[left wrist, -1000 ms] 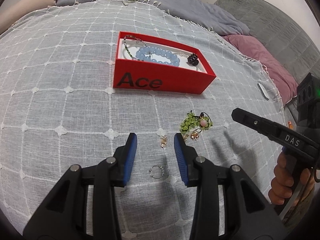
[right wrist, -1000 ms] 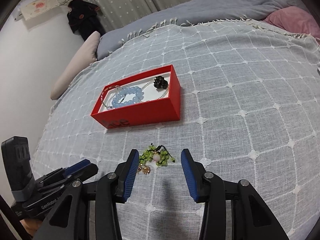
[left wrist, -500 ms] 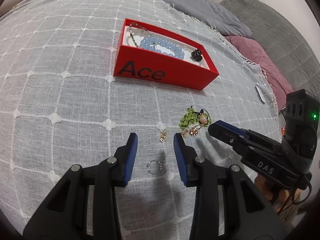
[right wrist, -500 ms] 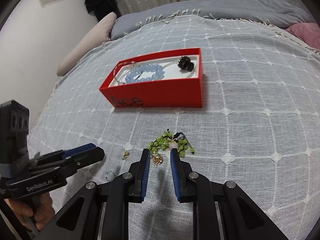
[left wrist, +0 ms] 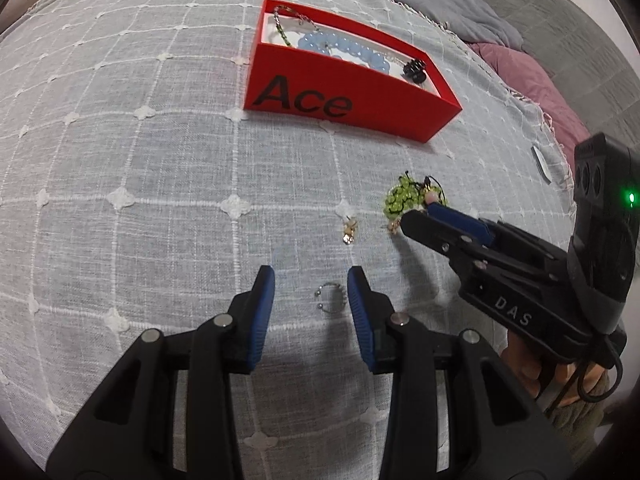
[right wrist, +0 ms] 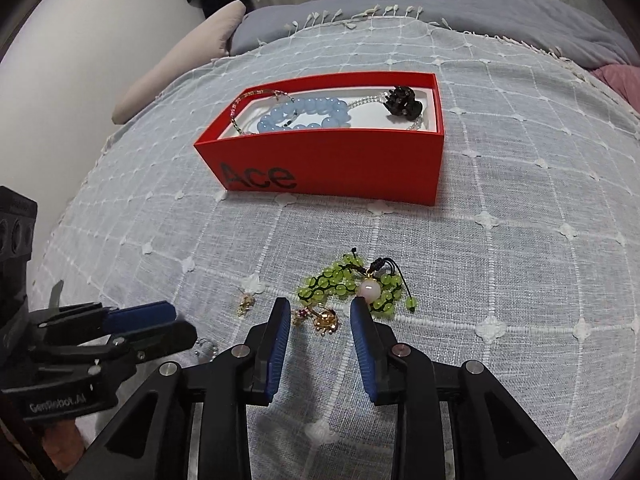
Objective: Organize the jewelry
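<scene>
A red "Ace" box (left wrist: 348, 92) (right wrist: 332, 160) holds a pale blue bead bracelet (right wrist: 304, 114), a thin chain and a dark charm (right wrist: 402, 102). On the cloth lie a green bead bracelet (right wrist: 344, 284) (left wrist: 400, 200) with a pink bead, a gold ring-like piece (right wrist: 326, 318), a small gold earring (left wrist: 349, 232) (right wrist: 246, 304) and a silver ring (left wrist: 330, 302). My right gripper (right wrist: 320, 312) (left wrist: 424, 216) straddles the gold piece, and its jaws are opening with the pads clear of it. My left gripper (left wrist: 310, 292) (right wrist: 160, 320) stands open around the silver ring, which lies close to its right finger.
Everything rests on a grey checked bedspread (left wrist: 140, 160) with a fringed edge. A grey blanket (right wrist: 500, 12), a pink pillow (left wrist: 532, 80) and a beige pillow (right wrist: 180, 60) lie beyond it. A small white card (left wrist: 540, 162) lies near the right edge. A person's hand (left wrist: 524, 376) holds the right gripper.
My right gripper has come down and forward to the green bracelet and gold piece; its jaws narrowed, then widened again. The left gripper tilted slightly toward the silver ring, jaws unchanged.
</scene>
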Action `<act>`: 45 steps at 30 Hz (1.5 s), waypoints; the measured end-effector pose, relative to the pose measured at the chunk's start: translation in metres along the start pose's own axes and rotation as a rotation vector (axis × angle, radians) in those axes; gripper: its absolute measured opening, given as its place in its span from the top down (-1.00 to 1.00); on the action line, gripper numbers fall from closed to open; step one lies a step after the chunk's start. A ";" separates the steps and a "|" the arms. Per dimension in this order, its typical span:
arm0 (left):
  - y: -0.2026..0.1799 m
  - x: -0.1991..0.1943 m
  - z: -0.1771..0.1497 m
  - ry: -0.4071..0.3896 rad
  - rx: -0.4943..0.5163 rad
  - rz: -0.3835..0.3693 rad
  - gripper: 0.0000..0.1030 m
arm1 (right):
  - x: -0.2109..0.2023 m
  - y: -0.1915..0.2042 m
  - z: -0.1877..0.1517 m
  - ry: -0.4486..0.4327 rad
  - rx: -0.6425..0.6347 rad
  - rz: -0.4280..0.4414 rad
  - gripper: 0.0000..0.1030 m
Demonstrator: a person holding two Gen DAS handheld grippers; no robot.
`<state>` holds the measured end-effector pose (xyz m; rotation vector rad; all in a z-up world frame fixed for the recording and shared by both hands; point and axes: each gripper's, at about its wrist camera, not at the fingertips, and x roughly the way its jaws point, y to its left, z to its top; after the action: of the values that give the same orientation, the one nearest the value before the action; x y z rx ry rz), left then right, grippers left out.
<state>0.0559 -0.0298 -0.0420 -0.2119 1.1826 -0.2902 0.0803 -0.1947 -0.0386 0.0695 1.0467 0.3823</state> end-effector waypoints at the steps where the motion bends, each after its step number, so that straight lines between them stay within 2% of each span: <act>1: -0.001 0.000 0.000 0.002 0.007 -0.001 0.23 | 0.001 0.000 0.000 0.000 -0.001 -0.002 0.39; 6: -0.002 0.000 0.001 0.010 0.018 -0.003 0.23 | 0.003 0.001 0.002 -0.003 0.003 0.004 0.42; 8: -0.002 0.001 0.002 0.012 0.010 -0.005 0.23 | 0.004 -0.001 0.002 0.002 0.010 0.003 0.59; 11: 0.001 0.000 0.003 0.015 -0.003 -0.019 0.23 | 0.005 -0.003 0.002 0.007 0.021 0.006 0.71; 19: 0.008 -0.007 0.001 0.016 -0.006 -0.035 0.23 | 0.004 -0.007 0.004 0.017 0.060 0.043 0.71; 24: 0.004 -0.006 -0.001 0.027 0.030 -0.033 0.19 | -0.003 -0.012 0.006 0.012 0.090 0.061 0.71; 30: -0.010 0.002 -0.011 0.047 0.124 0.016 0.17 | -0.010 -0.014 0.006 -0.002 0.097 0.062 0.71; 36: -0.015 0.007 -0.011 0.016 0.163 0.071 0.17 | -0.011 -0.017 0.006 -0.003 0.109 0.060 0.71; 37: -0.016 0.007 -0.012 0.011 0.171 0.079 0.19 | -0.012 -0.017 0.006 -0.003 0.109 0.061 0.71; 42: -0.013 0.008 -0.007 0.002 0.167 0.095 0.58 | -0.013 -0.018 0.007 -0.005 0.115 0.060 0.71; 45: -0.009 0.007 -0.005 0.003 0.158 0.086 0.60 | -0.014 -0.020 0.006 -0.008 0.121 0.060 0.71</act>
<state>0.0527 -0.0407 -0.0475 -0.0229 1.1622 -0.3066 0.0852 -0.2175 -0.0287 0.2105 1.0614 0.3724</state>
